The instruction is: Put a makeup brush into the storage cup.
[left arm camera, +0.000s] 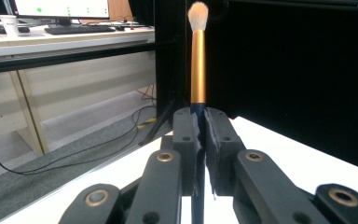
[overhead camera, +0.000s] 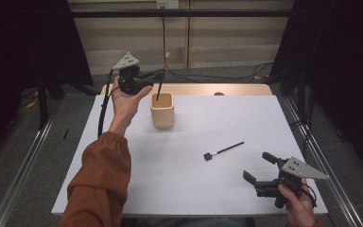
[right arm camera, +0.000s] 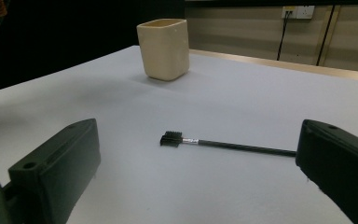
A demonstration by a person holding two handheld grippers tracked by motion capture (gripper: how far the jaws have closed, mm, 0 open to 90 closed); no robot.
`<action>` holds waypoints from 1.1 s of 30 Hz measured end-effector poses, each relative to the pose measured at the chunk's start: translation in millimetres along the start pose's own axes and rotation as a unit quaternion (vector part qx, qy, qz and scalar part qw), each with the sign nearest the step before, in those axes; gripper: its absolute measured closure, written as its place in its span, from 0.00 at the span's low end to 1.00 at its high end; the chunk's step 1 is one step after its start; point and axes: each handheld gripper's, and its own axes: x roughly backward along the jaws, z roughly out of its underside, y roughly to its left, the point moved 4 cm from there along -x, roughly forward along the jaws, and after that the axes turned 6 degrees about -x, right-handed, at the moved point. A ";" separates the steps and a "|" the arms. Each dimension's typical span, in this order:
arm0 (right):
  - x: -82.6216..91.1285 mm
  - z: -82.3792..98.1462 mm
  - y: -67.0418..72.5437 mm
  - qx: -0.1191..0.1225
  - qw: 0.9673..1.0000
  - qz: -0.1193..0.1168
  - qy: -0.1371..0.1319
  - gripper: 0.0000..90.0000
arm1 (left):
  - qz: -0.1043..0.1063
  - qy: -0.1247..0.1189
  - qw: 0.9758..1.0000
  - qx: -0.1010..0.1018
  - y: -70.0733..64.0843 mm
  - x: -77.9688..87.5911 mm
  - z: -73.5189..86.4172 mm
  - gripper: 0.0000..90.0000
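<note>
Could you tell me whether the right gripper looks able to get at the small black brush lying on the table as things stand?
Probably yes. The right gripper is open and holds nothing, and the small black brush lies on bare table ahead of its jaws with nothing between. The cup and the left gripper stand well off.

White bench (overhead camera: 194, 184), wooden strip along far edge. Beige cup (overhead camera: 162, 110) stands toward 11 o'clock of centre. Small black brush (overhead camera: 223, 150) lies flat toward 4 o'clock, well apart from cup.

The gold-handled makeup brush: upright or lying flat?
Upright: the gold-handled makeup brush stands bristles-up, clamped in the left gripper, its lower end over the cream square cup.
</note>
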 end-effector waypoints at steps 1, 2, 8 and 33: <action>0.2 0.0 0.4 0.001 1.000 -0.001 0.000 0.00 | -0.002 0.003 1.000 -0.004 1.0 -0.8 0.3 0.93; 0.2 0.0 0.4 0.001 1.000 -0.001 0.000 0.00 | 0.000 0.001 1.000 0.003 1.8 -1.9 0.9 0.93; 0.1 0.0 -0.1 -0.001 1.000 -0.001 0.000 0.00 | -0.002 0.004 1.000 0.009 6.6 -9.4 7.2 0.93; 0.4 0.2 -0.3 0.001 1.000 -0.002 0.001 0.00 | 0.000 0.032 0.999 0.009 13.3 -29.9 38.9 0.93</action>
